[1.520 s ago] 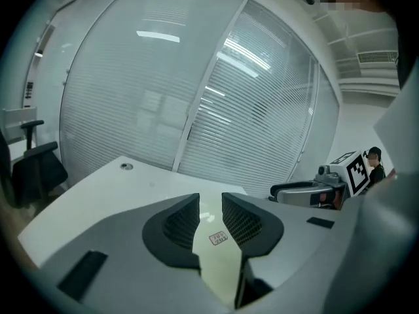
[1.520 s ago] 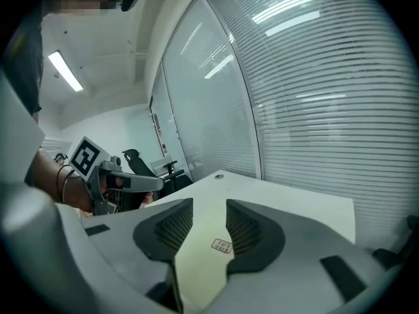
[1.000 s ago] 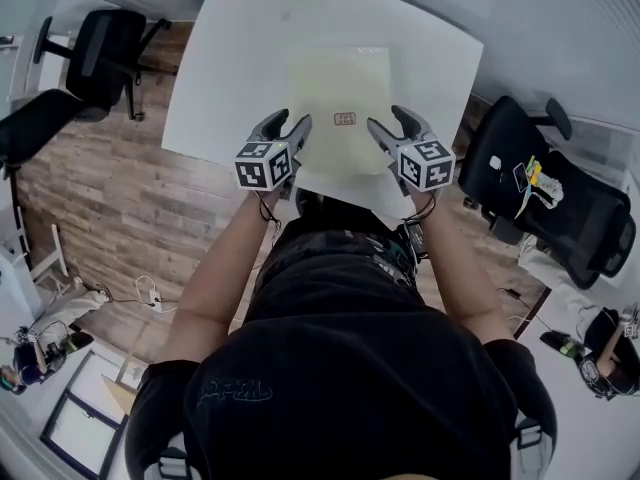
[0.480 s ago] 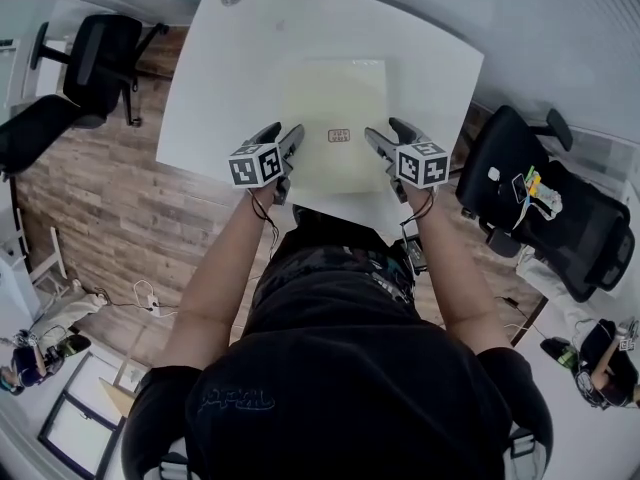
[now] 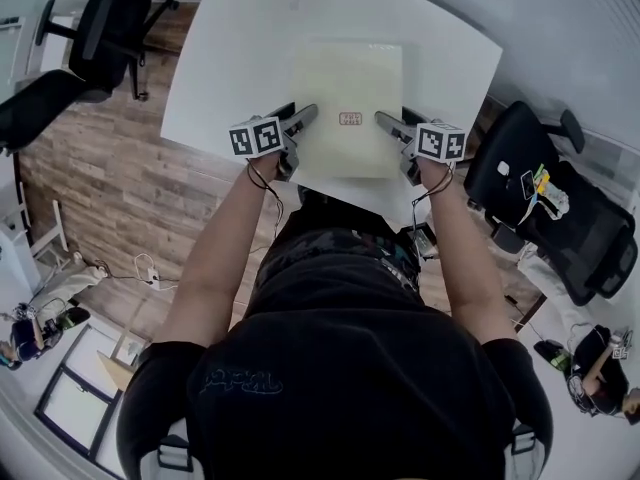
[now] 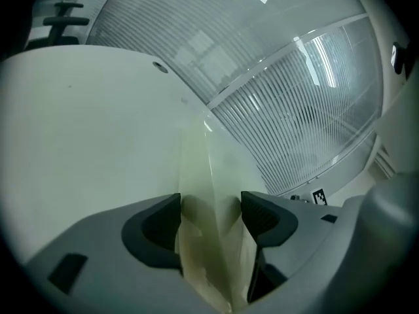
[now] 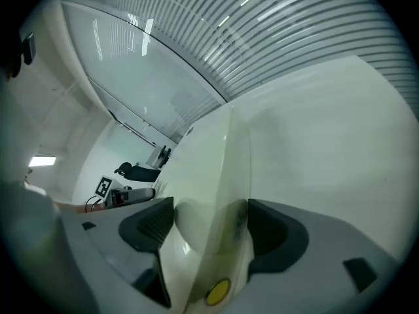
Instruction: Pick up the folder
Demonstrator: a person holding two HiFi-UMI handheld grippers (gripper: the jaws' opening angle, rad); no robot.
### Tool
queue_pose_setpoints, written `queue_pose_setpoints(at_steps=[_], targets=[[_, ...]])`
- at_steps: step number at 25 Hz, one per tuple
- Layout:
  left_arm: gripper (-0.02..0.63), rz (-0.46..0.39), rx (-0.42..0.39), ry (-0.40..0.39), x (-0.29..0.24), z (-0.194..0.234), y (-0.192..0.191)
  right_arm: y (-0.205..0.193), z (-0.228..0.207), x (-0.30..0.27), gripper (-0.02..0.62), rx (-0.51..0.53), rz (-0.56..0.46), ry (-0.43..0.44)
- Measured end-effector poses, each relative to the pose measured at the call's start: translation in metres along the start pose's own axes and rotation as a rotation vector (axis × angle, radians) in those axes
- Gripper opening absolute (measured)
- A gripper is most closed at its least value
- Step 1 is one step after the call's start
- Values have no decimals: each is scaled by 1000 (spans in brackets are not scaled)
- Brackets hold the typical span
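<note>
Wood floor (image 5: 110,198), then white table (image 5: 230,58) filling the top of the head view, with black office chairs (image 5: 560,208) off either side. On the table lies the folder (image 5: 350,78): pale yellow, translucent, roughly square to the person, on the half of the table nearest them.

The left gripper (image 5: 303,118) is on the folder's left edge and the right gripper (image 5: 388,121) is on its right edge, about level with each other near the folder's lower third. Each gripper view shows both jaws closed down narrow with the thin folder sheet pinched between the pads, so both tools hold the folder. The sheet bows a little between the jaws on each side. Whether it has cleared the tabletop I cannot tell (the head view is too flat-on).

Small red label (image 5: 350,119) on the folder, between the two grippers. A small yellow spot (image 7: 217,292) sits low between the right jaws; maybe a snap, can't tell.

Risks, as a judgement:
- The folder is thin and slick, and each grip is only an edge pinch, so it could slide out if the lift is fast or the pinch is shallow.
- The middle is unsupported, so the sheet may sag or buckle if the grippers move toward each other.
- An uneven lift, one side higher than the other, would twist the sheet and pull it from the lower jaw pair.
- If it is only a loose cover, any contents could spill out when it tilts.
</note>
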State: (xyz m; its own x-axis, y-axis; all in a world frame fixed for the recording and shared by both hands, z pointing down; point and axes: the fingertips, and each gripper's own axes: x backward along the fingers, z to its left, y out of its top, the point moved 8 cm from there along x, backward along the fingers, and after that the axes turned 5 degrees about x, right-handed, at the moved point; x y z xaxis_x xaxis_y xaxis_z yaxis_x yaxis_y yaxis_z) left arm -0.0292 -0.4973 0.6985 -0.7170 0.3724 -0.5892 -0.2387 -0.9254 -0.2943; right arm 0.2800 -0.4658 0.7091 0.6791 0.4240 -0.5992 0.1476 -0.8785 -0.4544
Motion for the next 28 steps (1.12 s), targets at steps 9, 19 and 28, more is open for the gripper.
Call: queue_pose_setpoints(at_steps=[9,19,28], targets=[[314,14,26,-69,1,11,4,1,2,-7,345,-3,-18,23],[296,-2,-75,1,12,-5,-3,-4,23,3,345,20,-21,-22],[296,-98,-204,-47,82,-38,2,3,99,27,345,150,-135,-33]])
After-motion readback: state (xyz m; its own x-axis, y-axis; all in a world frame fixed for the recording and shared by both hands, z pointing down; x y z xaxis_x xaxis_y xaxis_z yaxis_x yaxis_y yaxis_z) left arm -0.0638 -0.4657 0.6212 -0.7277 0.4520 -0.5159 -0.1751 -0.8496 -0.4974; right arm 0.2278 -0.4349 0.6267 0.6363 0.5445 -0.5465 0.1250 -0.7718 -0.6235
